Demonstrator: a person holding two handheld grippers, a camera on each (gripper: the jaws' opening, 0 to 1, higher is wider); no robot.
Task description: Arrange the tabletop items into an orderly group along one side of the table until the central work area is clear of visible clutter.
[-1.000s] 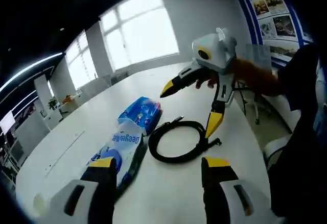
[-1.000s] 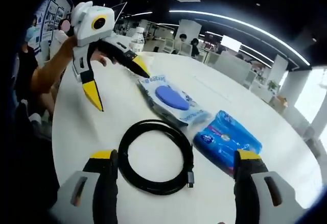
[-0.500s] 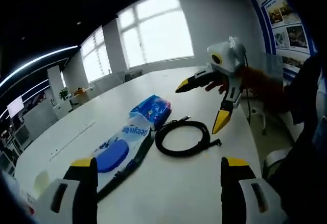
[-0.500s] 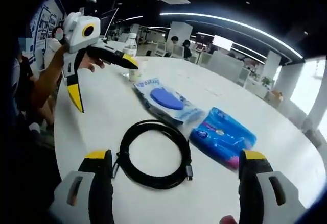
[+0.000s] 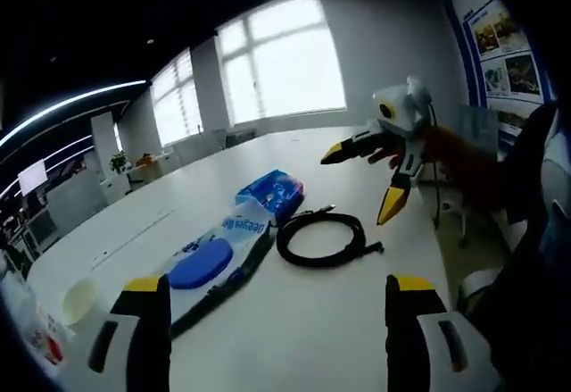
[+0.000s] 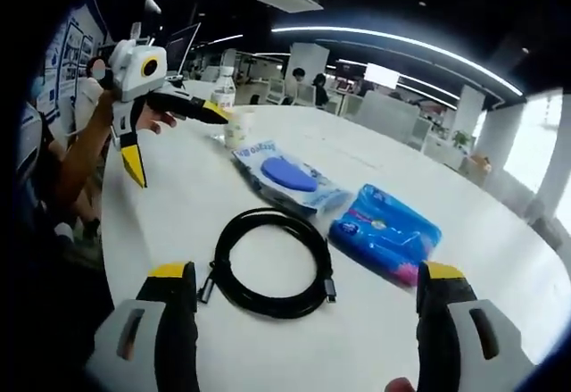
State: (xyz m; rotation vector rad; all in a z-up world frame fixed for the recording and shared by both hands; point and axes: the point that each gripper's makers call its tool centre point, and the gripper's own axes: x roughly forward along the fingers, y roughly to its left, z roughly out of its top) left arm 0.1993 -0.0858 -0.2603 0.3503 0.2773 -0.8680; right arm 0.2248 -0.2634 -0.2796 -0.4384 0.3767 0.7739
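Observation:
On the white table (image 5: pixel 294 343) lie a coiled black cable (image 5: pixel 319 262), a blue wipes pack (image 5: pixel 270 192) and a clear bag with a blue disc (image 5: pixel 210 260). My left gripper (image 5: pixel 278 289) is open and holds nothing, hovering short of the bag and cable. My right gripper (image 5: pixel 362 181) hangs open in the air beyond the cable, held by a hand. From the right gripper view, the cable (image 6: pixel 268 212) lies just ahead of the open right gripper (image 6: pixel 308 276). The wipes pack (image 6: pixel 385 231) is to its right and the bag (image 6: pixel 287 176) is behind it. The left gripper (image 6: pixel 174 142) is raised at upper left.
A small paper cup (image 5: pixel 78 298) and a plastic bottle (image 5: pixel 27 334) stand near the table's end; both also show as cup (image 6: pixel 239 129) and bottle (image 6: pixel 223 97). The table edge (image 5: pixel 437 231) curves close to the cable. People sit at desks far behind.
Both cameras have drawn back a little from the items, and the two grippers stand farther apart. The cable, pack and bag lie where they were.

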